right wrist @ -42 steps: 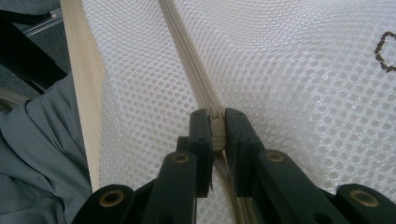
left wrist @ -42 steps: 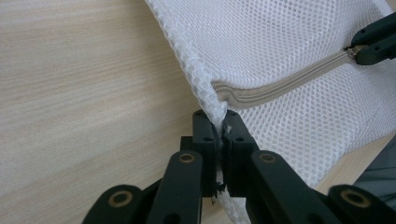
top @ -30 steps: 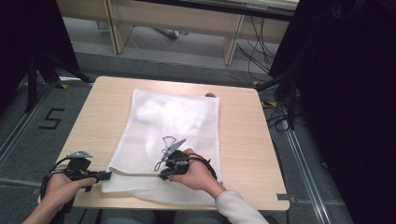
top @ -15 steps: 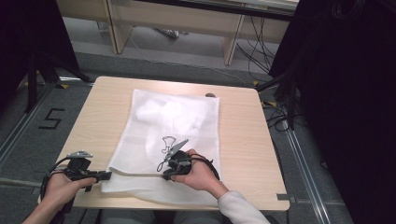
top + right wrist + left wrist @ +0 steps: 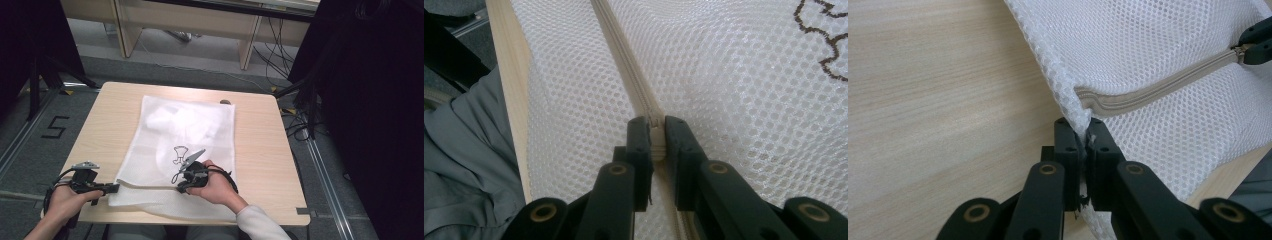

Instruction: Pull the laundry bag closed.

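Two grippers on white mesh zip bag (image 5: pixel 185 145), flat on pale wooden surface (image 5: pixel 260 150). Left gripper (image 5: pixel 1083 135) fingers clamped on bag corner, anchoring cloth taut. Right gripper (image 5: pixel 655 131) fingers pinched on cream zipper pull (image 5: pixel 657 142), likely to run zip.

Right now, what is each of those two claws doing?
Left gripper: shut on the corner of the mesh bag.
Right gripper: shut on the zipper pull of the bag.
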{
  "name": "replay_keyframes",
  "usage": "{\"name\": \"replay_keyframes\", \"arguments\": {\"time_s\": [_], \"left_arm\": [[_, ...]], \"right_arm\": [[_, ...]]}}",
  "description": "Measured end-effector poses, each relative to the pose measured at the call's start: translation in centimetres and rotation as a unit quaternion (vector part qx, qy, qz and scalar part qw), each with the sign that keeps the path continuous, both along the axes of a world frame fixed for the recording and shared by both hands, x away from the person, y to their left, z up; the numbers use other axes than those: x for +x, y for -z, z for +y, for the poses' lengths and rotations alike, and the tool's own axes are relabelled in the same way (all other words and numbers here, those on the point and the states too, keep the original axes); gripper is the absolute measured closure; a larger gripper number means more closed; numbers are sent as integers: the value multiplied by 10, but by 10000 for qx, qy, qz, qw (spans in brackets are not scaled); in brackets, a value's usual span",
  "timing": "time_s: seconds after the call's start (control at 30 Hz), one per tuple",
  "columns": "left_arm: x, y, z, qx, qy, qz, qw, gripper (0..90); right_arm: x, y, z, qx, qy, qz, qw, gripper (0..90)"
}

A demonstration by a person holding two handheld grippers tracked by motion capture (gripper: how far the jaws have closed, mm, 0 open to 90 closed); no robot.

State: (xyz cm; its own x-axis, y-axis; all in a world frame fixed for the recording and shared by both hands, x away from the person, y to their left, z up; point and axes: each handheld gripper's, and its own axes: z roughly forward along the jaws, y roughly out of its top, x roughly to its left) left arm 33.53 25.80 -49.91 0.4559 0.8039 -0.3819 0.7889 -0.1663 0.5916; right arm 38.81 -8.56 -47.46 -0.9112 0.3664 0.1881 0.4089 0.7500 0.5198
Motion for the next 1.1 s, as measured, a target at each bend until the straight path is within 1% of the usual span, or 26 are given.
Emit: {"name": "replay_keyframes", "arguments": {"time_s": [0.03, 0.07, 0.1, 0.13, 0.17, 0.2, 0.3, 0.33, 0.37, 0.4, 0.43, 0.53, 0.57, 0.6, 0.67, 0.7, 0.73, 0.77, 0.8, 0.83, 0.87, 0.9, 0.93, 1.0, 1.07, 1.1], "left_arm": [[0, 0, 0, 0, 0, 0, 10000, 851], [0, 0, 2, 93, 110, 14, 9999, 851], [0, 0, 1, 45, 61, 19, 10000, 851], [1, -1, 2, 105, 125, 22, 9999, 851], [0, 0, 2, 80, 62, -41, 9999, 851], [0, 0, 2, 99, 100, 11, 9999, 851], [0, 0, 2, 97, 96, 20, 9999, 851], [0, 0, 2, 98, 95, 17, 9999, 851], [1, 0, 2, 100, 99, 18, 9999, 851], [1, 0, 2, 97, 100, 22, 9999, 851], [0, 0, -1, -36, -57, -4, 10000, 851], [0, 0, -1, -37, -61, -2, 10000, 851], [0, 0, 0, 4, -8, 5, 10000, 851], [0, 0, 0, -8, -26, -5, 10000, 851], [0, 0, 0, 4, -12, 3, 10000, 850], [1, 0, 2, 105, 93, 1, 9999, 851], [1, 0, 2, 105, 93, 1, 9999, 851], [1, 0, 2, 100, 98, 18, 9999, 851], [1, 0, 2, 100, 100, 21, 9999, 851], [1, 0, 2, 102, 94, 14, 9999, 851], [0, 1, -1, -39, -97, -28, 9999, 851], [0, 1, -1, -42, -117, -54, 9999, 851], [0, 0, -1, -40, -88, -28, 9999, 850], [0, 1, 0, -9, -50, -39, 10000, 851], [0, 1, -1, -56, -109, -53, 9999, 851], [0, 1, -1, -60, -117, -68, 9999, 851]], "right_arm": [[0, 0, 0, 0, 0, 0, 10000, 825], [0, -1, 0, -22, 9, -16, 10000, 825], [0, -1, 0, -24, 16, -10, 10000, 825], [0, -1, 0, -24, 16, -10, 10000, 825], [0, 0, -1, -20, 22, -31, 10000, 825], [0, 0, -2, -23, -2, -40, 10000, 825], [0, 0, -3, -32, 38, -18, 10000, 825], [0, 1, -3, -34, -6, -47, 10000, 825], [0, 0, -4, -48, 35, -10, 10000, 825], [0, 0, -5, -58, 52, -53, 10000, 825], [1, 0, -5, -33, -29, -88, 10000, 825], [0, 0, -5, -23, -30, -67, 10000, 825], [0, 0, -5, -26, -31, -70, 10000, 825], [-1, -1, -6, -50, 39, -52, 10000, 825], [-1, 0, -5, -43, 27, -67, 10000, 825], [0, 0, -7, -21, -29, -58, 10000, 825], [0, 0, -7, -21, -29, -58, 10000, 825], [-1, 0, -8, -41, 41, -73, 10000, 825], [-1, -1, -9, -42, 42, -39, 10000, 825], [0, 0, -9, -20, -10, -43, 10000, 825], [0, 0, -9, -18, -9, -43, 10000, 825], [0, 0, -10, -19, 7, -68, 10000, 825], [-1, -1, -10, -50, 61, -64, 9999, 825], [-1, -1, -10, -52, 58, -48, 10000, 825], [0, -1, -10, -19, -33, -101, 9999, 825], [0, -1, -10, -41, 1, -93, 9999, 825]]}}
